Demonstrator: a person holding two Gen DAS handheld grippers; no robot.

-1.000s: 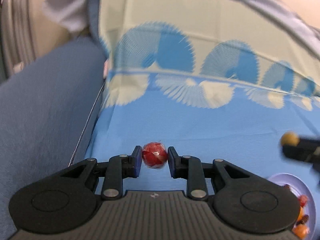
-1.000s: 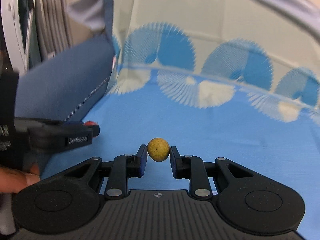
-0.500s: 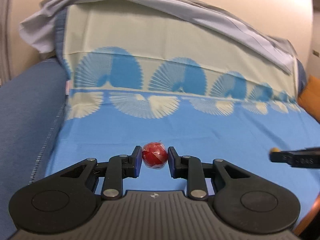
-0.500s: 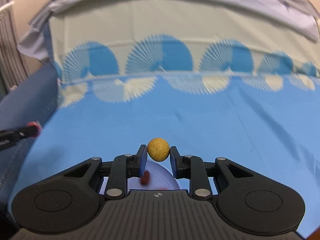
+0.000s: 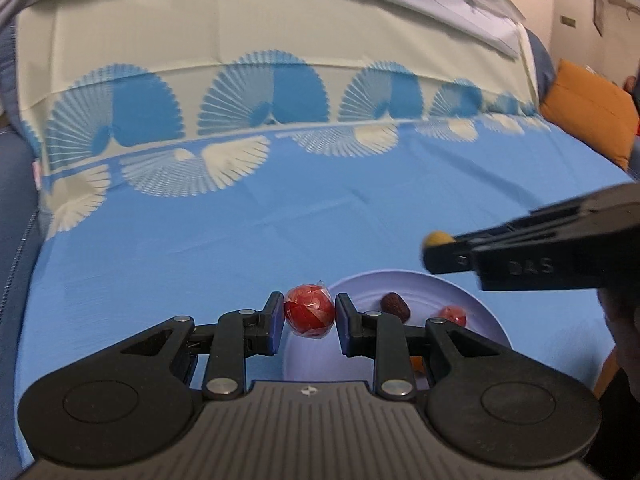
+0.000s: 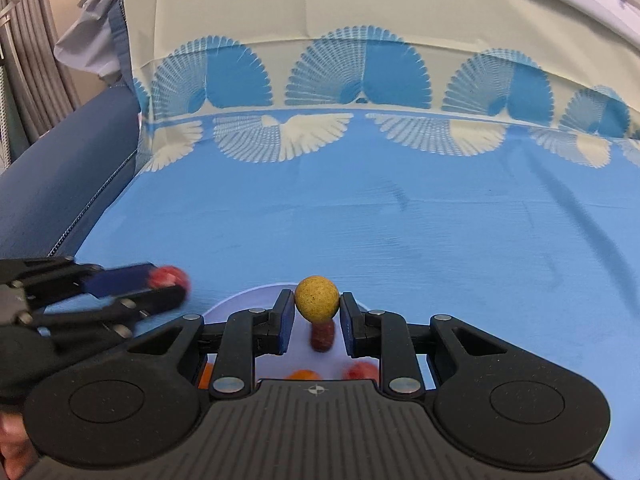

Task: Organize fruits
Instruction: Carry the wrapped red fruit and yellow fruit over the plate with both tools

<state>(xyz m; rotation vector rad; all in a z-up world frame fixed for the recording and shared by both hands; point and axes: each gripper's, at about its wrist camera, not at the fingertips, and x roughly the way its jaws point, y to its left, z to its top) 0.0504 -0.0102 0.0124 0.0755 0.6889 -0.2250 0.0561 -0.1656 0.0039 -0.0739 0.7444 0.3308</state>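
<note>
My left gripper [image 5: 309, 322] matte black plastic, ribbed grey-black deck, round hubs, silver pivot screws, blue pads [image 5: 276, 322] inside the fingertips, my right gripper [image 6: 316, 322] the same build, pale lettering along its side

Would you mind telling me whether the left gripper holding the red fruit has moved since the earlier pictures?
Yes. The left gripper, gripping the red fruit, has swung right, away from the dark blue sofa arm, and now hangs at the lilac plate edge.
</note>
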